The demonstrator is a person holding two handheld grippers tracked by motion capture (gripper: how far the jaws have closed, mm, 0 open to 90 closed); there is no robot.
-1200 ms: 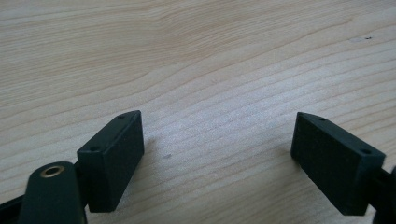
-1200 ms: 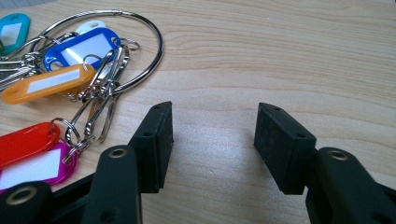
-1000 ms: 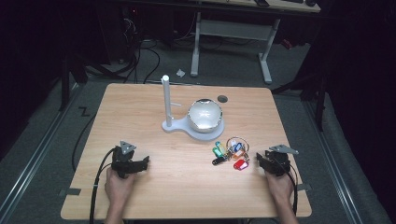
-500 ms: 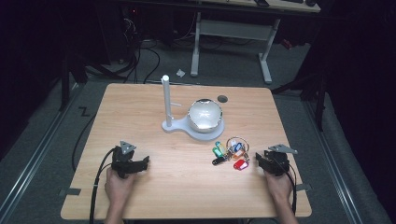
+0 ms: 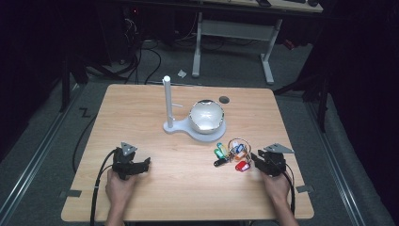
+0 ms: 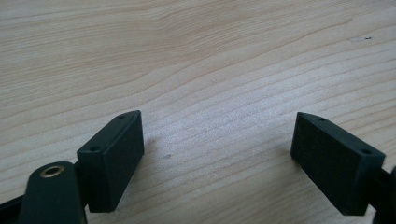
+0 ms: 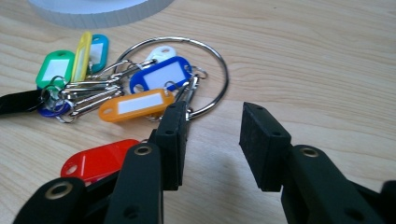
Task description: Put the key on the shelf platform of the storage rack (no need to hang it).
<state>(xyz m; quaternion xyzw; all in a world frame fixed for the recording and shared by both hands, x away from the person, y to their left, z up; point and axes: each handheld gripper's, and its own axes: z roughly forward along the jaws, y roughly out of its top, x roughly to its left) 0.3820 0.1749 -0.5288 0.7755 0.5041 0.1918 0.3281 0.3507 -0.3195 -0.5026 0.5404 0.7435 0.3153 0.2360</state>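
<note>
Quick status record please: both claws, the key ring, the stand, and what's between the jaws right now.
left claw: open, jaws wide apart over bare wood, nothing between them
right claw: open, jaws have just been closing, nothing gripped between them
key ring: flat on the table just ahead of the right claw, with coloured tags bunched on it
red tag: beside the right claw's left jaw
white stand: upright post on a base, mid-table
shiny dome: sits on the stand's base
table: light wood

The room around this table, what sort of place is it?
Probably a lab or workshop: a bare wooden table under bright light, cables across the dark floor, another desk frame behind, and handheld tongs by a key ring.
</note>
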